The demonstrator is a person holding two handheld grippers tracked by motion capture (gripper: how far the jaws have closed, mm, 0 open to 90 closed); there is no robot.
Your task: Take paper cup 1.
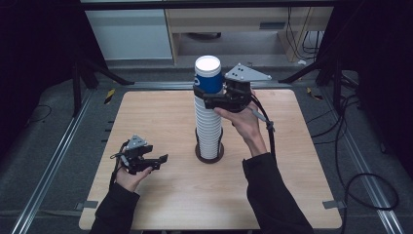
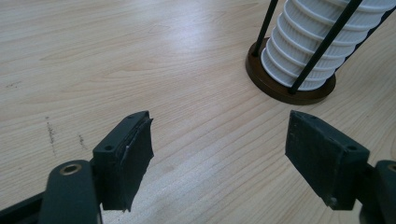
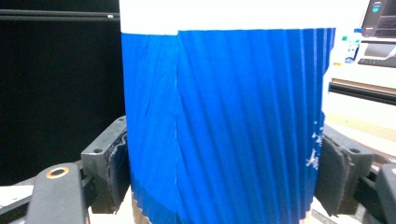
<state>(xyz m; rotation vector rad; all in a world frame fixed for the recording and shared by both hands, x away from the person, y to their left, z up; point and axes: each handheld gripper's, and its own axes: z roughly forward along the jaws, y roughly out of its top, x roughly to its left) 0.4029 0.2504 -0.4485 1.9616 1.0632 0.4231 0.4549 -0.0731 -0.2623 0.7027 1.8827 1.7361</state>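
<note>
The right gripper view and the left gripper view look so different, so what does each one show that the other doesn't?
The right gripper view alone shows the blue cup up close, with the right gripper shut on its ribbed sides, and a dark background beside it. The left gripper view alone shows the wooden table, the round brown base of the holder with its thin black rods, and the white ribbed stack of cups standing in it, beyond the open, empty left gripper. Both share a pair of black jaws rising from the bottom edge.
</note>
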